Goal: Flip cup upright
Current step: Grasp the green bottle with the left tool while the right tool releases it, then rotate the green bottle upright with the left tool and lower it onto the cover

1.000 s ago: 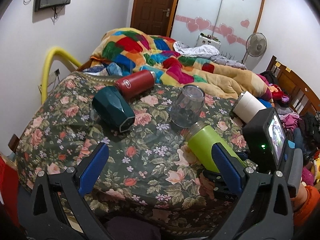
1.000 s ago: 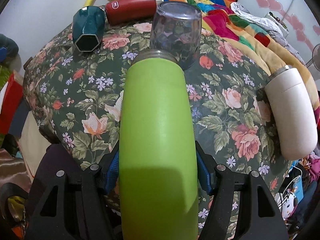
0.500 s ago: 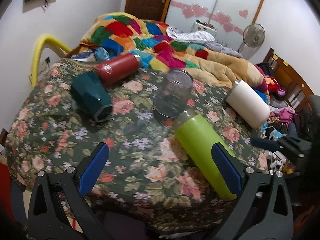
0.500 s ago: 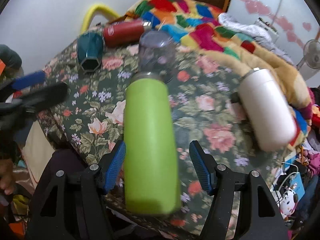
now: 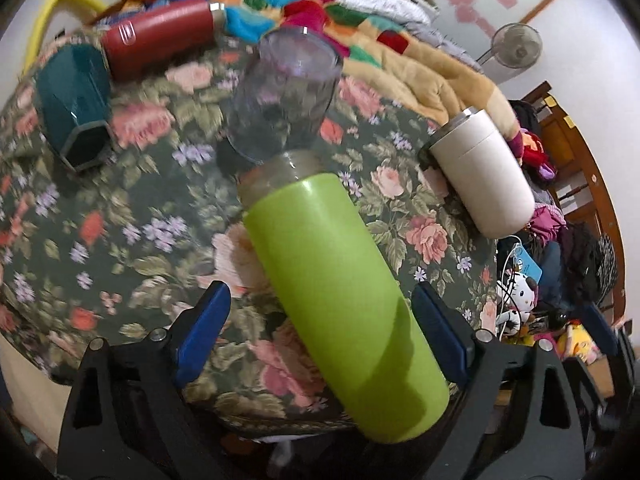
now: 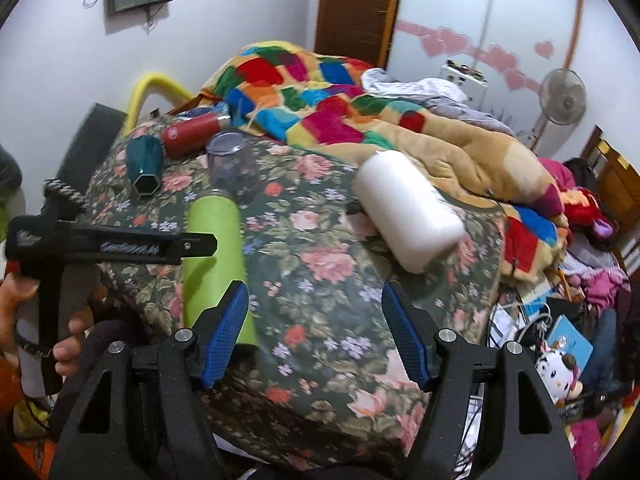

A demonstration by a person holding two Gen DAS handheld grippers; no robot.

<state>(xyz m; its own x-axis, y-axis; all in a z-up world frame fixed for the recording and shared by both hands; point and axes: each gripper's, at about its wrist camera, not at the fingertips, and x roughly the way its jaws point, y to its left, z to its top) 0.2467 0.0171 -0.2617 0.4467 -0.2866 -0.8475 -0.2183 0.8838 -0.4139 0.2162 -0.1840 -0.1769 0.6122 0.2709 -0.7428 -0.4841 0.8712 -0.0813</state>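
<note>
A lime-green cup (image 5: 340, 292) lies on its side on the floral tablecloth (image 5: 120, 208), its metal rim pointing away. My left gripper (image 5: 320, 332) is open, its blue fingers on either side of the green cup without touching it. In the right wrist view the same green cup (image 6: 214, 256) lies to the left of my right gripper (image 6: 314, 336), which is open and empty above the tablecloth (image 6: 320, 280). The left gripper's body (image 6: 100, 246) shows at the left of that view.
A white cup (image 5: 484, 176) lies on its side at the right. A clear glass (image 5: 284, 92) stands upside down just beyond the green cup. A teal hexagonal cup (image 5: 76, 108) and a red bottle (image 5: 160, 40) lie at the far left. A colourful quilt (image 6: 320, 92) is behind.
My right gripper let go of the green cup, pulled back and swung right. My left gripper moved right and in, so its open fingers now straddle the green cup.
</note>
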